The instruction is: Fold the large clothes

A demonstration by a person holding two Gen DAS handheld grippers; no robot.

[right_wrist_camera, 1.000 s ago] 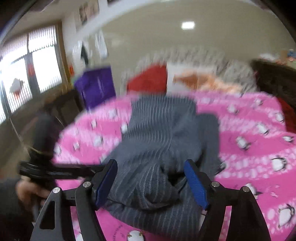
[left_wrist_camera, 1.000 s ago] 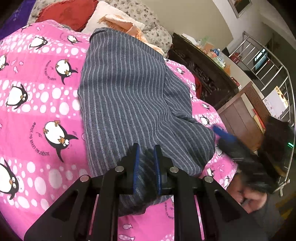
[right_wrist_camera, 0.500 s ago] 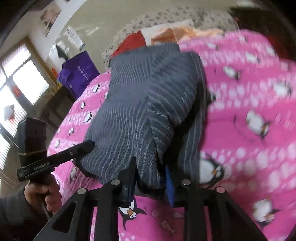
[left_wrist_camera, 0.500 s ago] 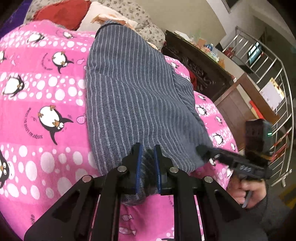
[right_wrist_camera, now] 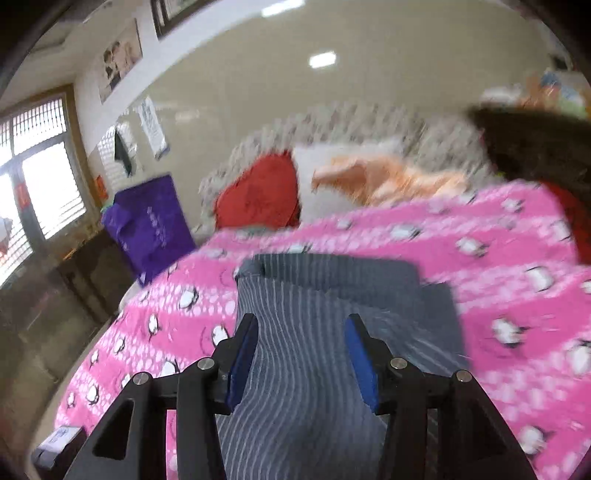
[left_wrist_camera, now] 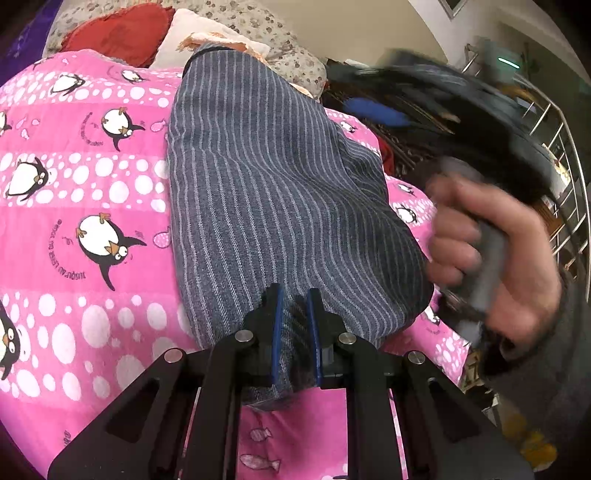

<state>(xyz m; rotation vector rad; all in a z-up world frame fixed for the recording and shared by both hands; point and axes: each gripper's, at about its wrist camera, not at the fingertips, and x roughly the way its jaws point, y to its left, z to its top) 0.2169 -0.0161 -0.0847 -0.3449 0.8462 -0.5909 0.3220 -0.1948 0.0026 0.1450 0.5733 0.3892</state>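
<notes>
A dark grey garment with thin white stripes [left_wrist_camera: 266, 192] lies folded lengthwise on a pink penguin bedspread [left_wrist_camera: 74, 177]. My left gripper [left_wrist_camera: 294, 325] is shut on the garment's near edge, with cloth pinched between its blue pads. In the right wrist view the garment [right_wrist_camera: 332, 295] runs away from me under my right gripper [right_wrist_camera: 301, 319]. Its jaws are opening, and the pads stand apart above the cloth without pressing it. The left wrist view shows a hand [left_wrist_camera: 491, 251] holding that gripper, blurred, beside the garment's right edge.
Red [left_wrist_camera: 114, 29] and white pillows and an orange cloth [right_wrist_camera: 388, 177] lie at the bed's head. A purple bag [right_wrist_camera: 147, 221] stands left of the bed near a window. Dark carved furniture [right_wrist_camera: 535, 147] and a metal rail [left_wrist_camera: 561, 155] are on the right.
The right gripper let go of the garment's fold, its jaws spread, and it swung up and forward over the cloth. The left gripper keeps its grip on the near edge.
</notes>
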